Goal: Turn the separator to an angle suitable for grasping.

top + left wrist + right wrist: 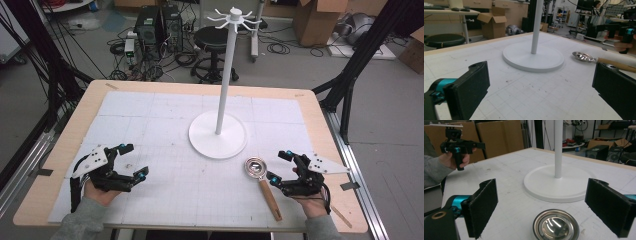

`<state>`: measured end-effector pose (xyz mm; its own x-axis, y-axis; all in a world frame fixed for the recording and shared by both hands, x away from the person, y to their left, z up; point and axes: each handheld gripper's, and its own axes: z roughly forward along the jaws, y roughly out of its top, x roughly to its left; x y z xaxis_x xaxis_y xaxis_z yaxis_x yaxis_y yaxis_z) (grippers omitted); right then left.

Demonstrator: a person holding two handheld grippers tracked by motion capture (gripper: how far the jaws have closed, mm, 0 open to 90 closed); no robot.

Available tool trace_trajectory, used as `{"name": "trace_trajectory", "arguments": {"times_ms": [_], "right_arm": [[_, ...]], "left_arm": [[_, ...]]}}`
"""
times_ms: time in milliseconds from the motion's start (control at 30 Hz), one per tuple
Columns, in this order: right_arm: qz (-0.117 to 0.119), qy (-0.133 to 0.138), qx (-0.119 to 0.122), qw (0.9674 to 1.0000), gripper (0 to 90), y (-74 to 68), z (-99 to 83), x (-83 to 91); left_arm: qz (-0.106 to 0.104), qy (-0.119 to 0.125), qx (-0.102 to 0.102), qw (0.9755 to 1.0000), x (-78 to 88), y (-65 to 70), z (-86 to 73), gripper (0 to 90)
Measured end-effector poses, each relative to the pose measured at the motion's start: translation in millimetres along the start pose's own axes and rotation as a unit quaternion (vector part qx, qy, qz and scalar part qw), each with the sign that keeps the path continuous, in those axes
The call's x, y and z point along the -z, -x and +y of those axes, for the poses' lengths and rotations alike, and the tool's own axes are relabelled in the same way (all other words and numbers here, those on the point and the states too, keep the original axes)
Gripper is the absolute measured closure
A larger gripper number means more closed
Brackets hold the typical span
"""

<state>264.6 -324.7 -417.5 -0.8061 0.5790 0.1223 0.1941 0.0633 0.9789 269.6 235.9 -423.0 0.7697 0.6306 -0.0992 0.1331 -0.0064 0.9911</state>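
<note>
I'm holding my right gripper (281, 167) just to the right of the white stand's base (218, 135), jaws spread wide and gripping nothing. The ladle (262, 183) is lying flat on the white mat (165, 115), its shiny steel bowl (555, 225) sitting right in front of that base, close to it but not touching — the wooden handle (270, 196) is running back toward my edge of the table (60, 170). In the right gripper view the bowl is sitting low between my two black pads (483, 206), a bit ahead of them, and neither pad is touching it.

My left gripper (133, 161) is hanging out well to the left of the base, also wide open with nothing in it. In the left gripper view I'm looking across the mat at the stand's pole (535, 26), with the ladle lying off to the right of the base and my other hand holding its gripper beyond it.

The stand itself is standing upright near the middle of the mat, with its ring of hooks (233, 18) at the top.
</note>
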Motion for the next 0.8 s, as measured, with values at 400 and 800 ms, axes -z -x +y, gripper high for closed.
{"name": "trace_trajectory", "arguments": {"times_ms": [400, 800], "right_arm": [[0.019, -0.03, 0.007, 0.9993, 24.0, -0.8, -4.0, 6.0], [0.022, -0.054, 0.037, 0.9976, 53.9, -7.7, -6.7, 8.9]], "left_arm": [[0.002, -0.007, 0.009, 0.9999, -7.8, -4.0, -3.4, 1.7], [0.007, -0.005, 0.014, 0.9999, -10.2, -6.3, -4.3, 1.7]]}}
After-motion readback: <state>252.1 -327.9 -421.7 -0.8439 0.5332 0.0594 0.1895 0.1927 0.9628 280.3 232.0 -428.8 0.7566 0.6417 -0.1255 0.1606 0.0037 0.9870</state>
